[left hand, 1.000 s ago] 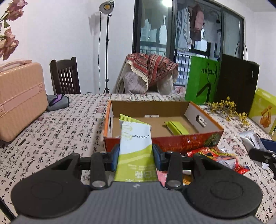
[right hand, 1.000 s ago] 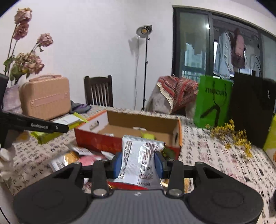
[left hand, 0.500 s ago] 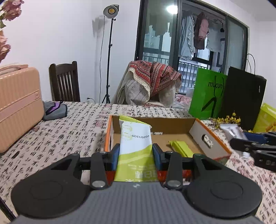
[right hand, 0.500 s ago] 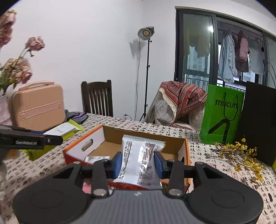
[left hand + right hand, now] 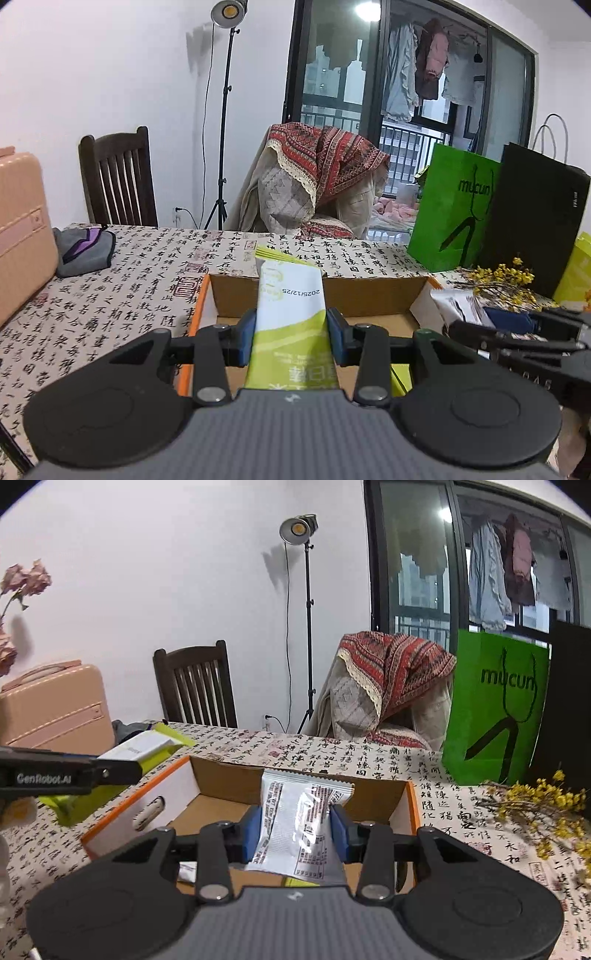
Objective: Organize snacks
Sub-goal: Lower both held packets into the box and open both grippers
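Note:
My left gripper is shut on a green and white snack box, held upright over the near left part of the open cardboard box. In the right wrist view my right gripper is shut on a silver snack packet, also above the cardboard box. From the right wrist view the left gripper and its green and white box show at the left. The right gripper with the silver packet shows at the right of the left wrist view.
The table wears a cloth printed with calligraphy. A pink suitcase and a grey pouch sit at the left. A green paper bag, a black bag and yellow dried flowers stand at the right. Two chairs stand behind.
Both grippers have moved forward over the cardboard box with their snacks still held. The loose packets on the table in front of the box have dropped out of view.

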Demonstrator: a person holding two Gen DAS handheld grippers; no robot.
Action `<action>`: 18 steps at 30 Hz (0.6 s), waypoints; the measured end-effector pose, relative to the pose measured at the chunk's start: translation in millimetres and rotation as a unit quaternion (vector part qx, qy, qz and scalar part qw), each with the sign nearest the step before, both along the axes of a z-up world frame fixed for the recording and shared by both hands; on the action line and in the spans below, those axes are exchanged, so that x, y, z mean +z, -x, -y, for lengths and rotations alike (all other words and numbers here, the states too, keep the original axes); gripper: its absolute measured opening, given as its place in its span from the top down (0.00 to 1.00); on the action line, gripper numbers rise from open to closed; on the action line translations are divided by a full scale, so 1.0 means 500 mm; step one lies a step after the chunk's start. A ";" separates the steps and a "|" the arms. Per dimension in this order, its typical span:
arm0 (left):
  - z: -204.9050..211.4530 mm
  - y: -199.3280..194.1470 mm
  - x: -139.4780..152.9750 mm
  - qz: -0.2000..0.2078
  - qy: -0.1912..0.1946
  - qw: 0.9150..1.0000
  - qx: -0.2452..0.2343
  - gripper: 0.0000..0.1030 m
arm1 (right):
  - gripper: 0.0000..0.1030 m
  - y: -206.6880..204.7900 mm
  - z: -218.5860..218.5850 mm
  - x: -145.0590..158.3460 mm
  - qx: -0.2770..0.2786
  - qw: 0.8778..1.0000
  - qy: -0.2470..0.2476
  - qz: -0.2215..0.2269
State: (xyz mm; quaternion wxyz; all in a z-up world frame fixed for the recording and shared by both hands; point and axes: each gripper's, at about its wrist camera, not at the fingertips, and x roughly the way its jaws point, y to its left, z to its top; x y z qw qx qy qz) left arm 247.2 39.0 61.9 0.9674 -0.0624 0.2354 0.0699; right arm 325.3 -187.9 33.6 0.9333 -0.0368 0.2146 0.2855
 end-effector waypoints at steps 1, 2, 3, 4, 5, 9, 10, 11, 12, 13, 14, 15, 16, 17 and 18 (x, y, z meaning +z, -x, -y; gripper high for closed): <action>-0.004 -0.010 -0.007 0.000 0.003 1.000 0.002 0.62 | 0.62 -0.009 0.001 -0.009 -0.004 1.000 -0.002 -0.003; -0.007 -0.019 -0.015 -0.001 0.007 1.000 0.006 0.62 | 0.62 -0.018 0.005 -0.018 -0.006 1.000 -0.005 -0.007; -0.012 -0.027 -0.026 -0.001 0.012 1.000 0.010 0.62 | 0.62 -0.026 0.010 -0.026 -0.009 1.000 -0.006 -0.013; -0.016 -0.034 -0.037 -0.002 0.016 1.000 0.014 0.62 | 0.62 -0.034 0.014 -0.035 -0.012 1.000 -0.004 -0.021; -0.018 -0.046 -0.051 -0.013 0.016 1.000 0.013 0.62 | 0.62 -0.041 0.019 -0.042 -0.014 1.000 -0.005 -0.027; -0.027 -0.073 -0.080 -0.042 0.019 0.999 0.011 0.62 | 0.62 -0.053 0.024 -0.055 -0.007 0.999 -0.012 -0.042; -0.028 -0.073 -0.084 -0.042 0.017 0.999 0.012 0.62 | 0.62 -0.053 0.022 -0.058 -0.007 0.999 -0.010 -0.042; -0.029 -0.073 -0.084 -0.041 0.016 0.999 0.012 0.62 | 0.62 -0.052 0.020 -0.060 -0.005 0.999 -0.007 -0.041; -0.030 -0.073 -0.086 -0.039 0.016 0.999 0.012 0.62 | 0.62 -0.051 0.018 -0.060 -0.004 0.999 -0.006 -0.042; -0.028 -0.073 -0.085 -0.039 0.014 0.999 0.011 0.62 | 0.62 -0.050 0.018 -0.060 -0.004 0.999 -0.006 -0.041; -0.025 -0.072 -0.087 -0.038 0.013 0.999 0.011 0.61 | 0.62 -0.048 0.018 -0.059 -0.005 0.999 -0.006 -0.040; -0.023 -0.072 -0.089 -0.037 0.011 0.999 0.011 0.61 | 0.61 -0.046 0.017 -0.057 -0.006 0.999 -0.006 -0.039; -0.019 -0.073 -0.091 -0.037 0.008 0.999 0.010 0.61 | 0.58 -0.045 0.017 -0.056 -0.008 0.999 -0.004 -0.037; -0.015 -0.073 -0.093 -0.036 0.005 0.999 0.009 0.58 | 0.57 -0.045 0.017 -0.055 -0.010 0.999 -0.004 -0.036; -0.013 -0.075 -0.093 -0.036 0.002 0.999 0.012 0.53 | 0.54 -0.045 0.019 -0.054 -0.010 0.999 -0.007 -0.037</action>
